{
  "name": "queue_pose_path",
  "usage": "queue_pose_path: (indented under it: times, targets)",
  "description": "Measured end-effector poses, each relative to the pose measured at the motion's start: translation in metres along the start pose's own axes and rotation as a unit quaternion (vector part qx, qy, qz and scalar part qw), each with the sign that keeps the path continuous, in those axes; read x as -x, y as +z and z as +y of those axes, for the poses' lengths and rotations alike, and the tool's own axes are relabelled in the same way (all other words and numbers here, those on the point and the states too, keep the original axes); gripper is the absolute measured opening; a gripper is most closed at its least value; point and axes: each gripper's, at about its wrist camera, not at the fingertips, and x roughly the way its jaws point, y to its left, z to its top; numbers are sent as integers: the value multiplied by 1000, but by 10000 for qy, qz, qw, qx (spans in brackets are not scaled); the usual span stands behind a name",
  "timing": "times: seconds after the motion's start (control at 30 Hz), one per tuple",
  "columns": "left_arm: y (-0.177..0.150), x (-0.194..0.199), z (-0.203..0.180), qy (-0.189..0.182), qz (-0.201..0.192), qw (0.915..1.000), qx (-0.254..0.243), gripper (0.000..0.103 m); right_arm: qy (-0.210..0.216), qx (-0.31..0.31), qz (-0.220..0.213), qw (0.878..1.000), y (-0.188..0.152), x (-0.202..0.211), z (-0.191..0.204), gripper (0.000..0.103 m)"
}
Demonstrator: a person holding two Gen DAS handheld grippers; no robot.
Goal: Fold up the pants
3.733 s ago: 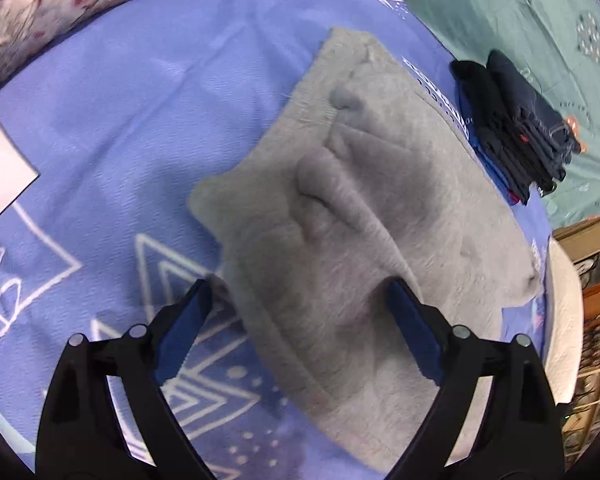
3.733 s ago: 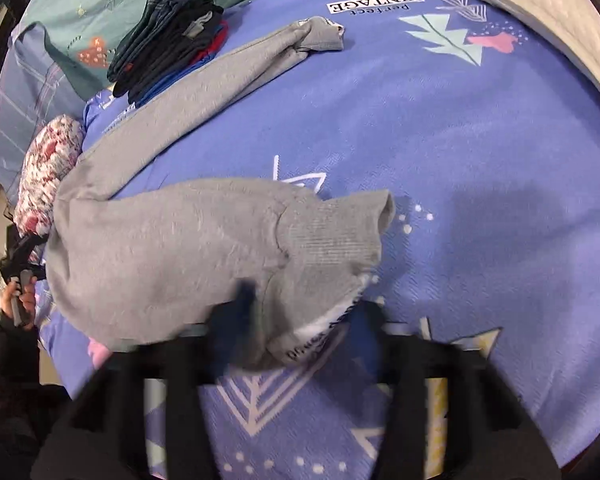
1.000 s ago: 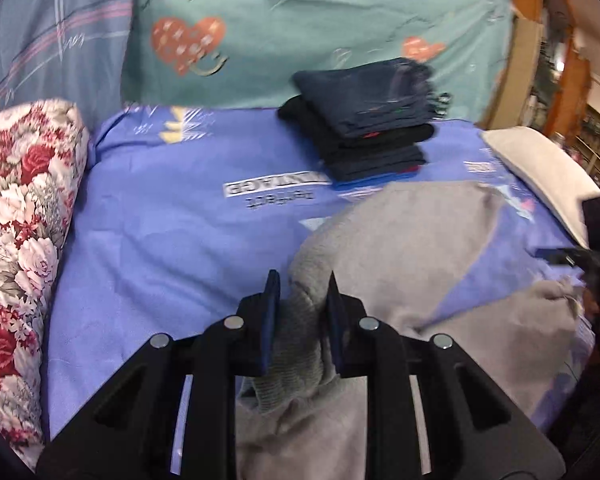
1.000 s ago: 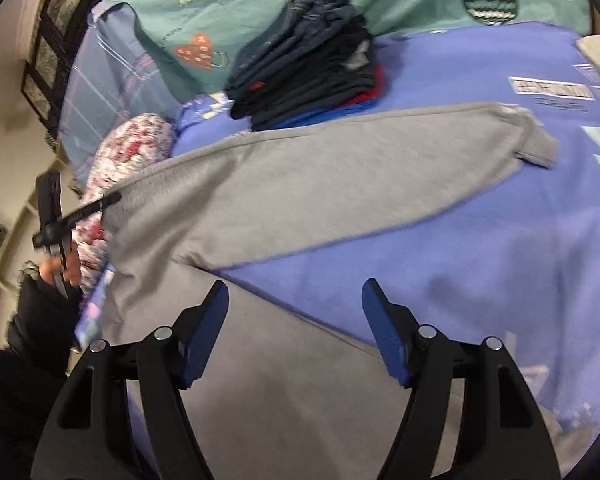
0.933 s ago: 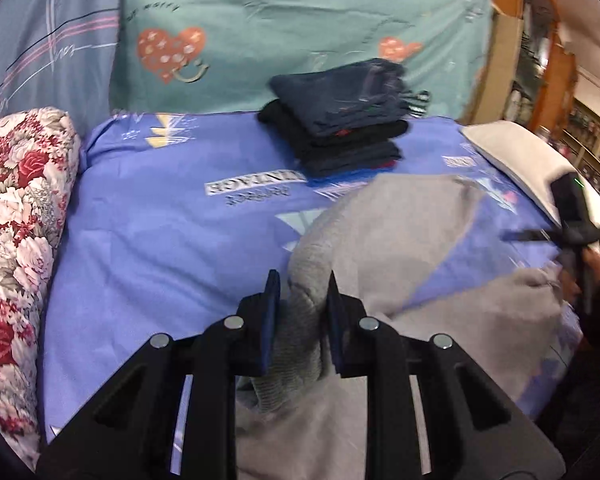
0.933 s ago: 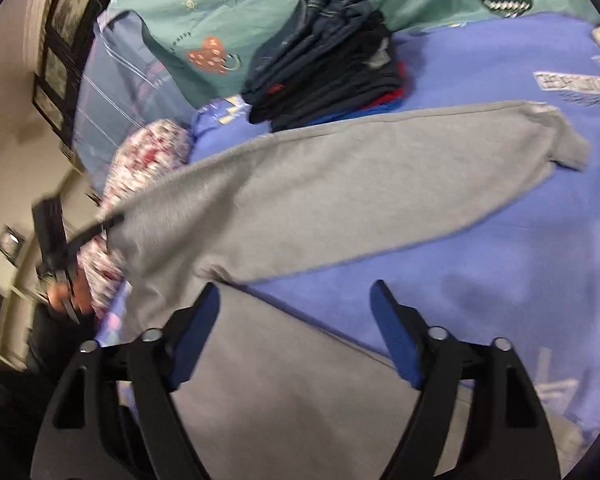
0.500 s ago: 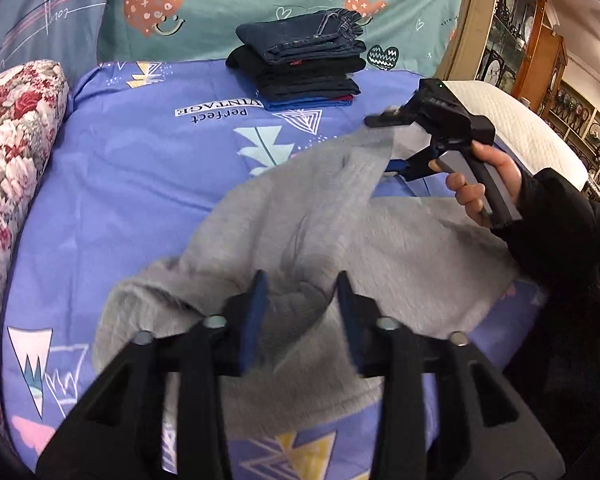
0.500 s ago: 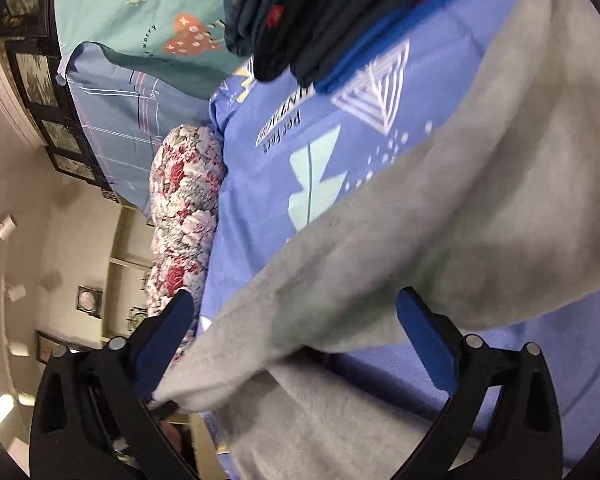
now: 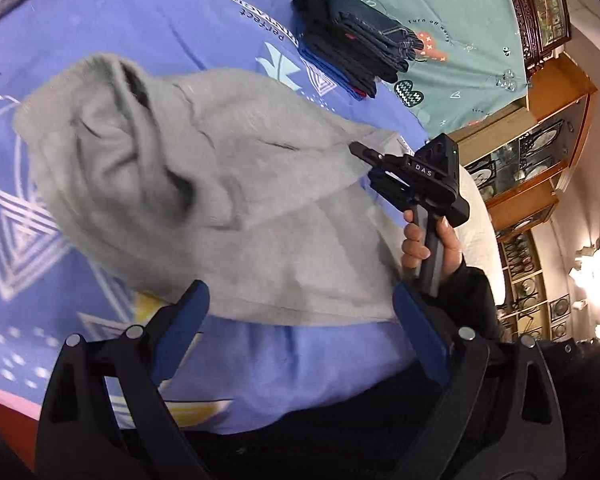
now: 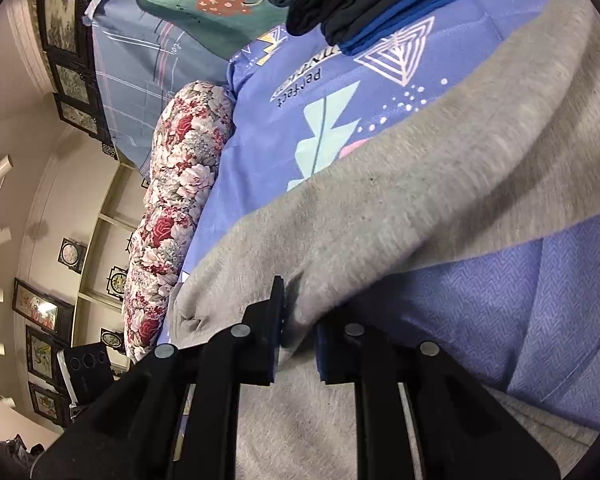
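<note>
The right tongs point(image 10: 296, 320) have just closed on a fold of the grey pants point(image 9: 228, 208); the left tongs point(image 9: 300, 320) have just opened, empty, above their near edge. "DAS" marks the right tool. The sheet point(image 9: 180, 8) reads "perfect"; stacked jeans point(image 9: 356, 52) lie beyond.

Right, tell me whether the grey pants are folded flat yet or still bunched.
Still bunched: the grey pants lie rumpled on the blue bedsheet, one layer doubled over crookedly with deep creases, and the right gripper pinches an edge.
</note>
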Motion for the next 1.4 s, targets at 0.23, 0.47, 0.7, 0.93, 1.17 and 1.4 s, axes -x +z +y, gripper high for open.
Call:
queue_pose_path:
  times: [0.23,0.47,0.7,0.93,1.17,1.4]
  targets:
    - [31,-32,32,-132,-394,9897,1372,94,328,311,-12,9990,-4,7,11,15]
    - [50,-26,35,-52,-1090,9801,1656,81,399,302,-3,9987,-6,9,11,15]
    - [82,-14,15,513,-1155,9871,980,19,512,545,36,9972,-10,11,24,14]
    - [99,14,43,600,-1040,9863,1135,56,798,1230,401,9884,-41,7,71,11]
    - [99,18,52,780,-1299,9837,969,18,776,1406,876,9831,-72,-10,87,11]
    - [76,61,39,1089,-1657,9789,488,17,1018,1574,1059,9765,-87,-15,106,11]
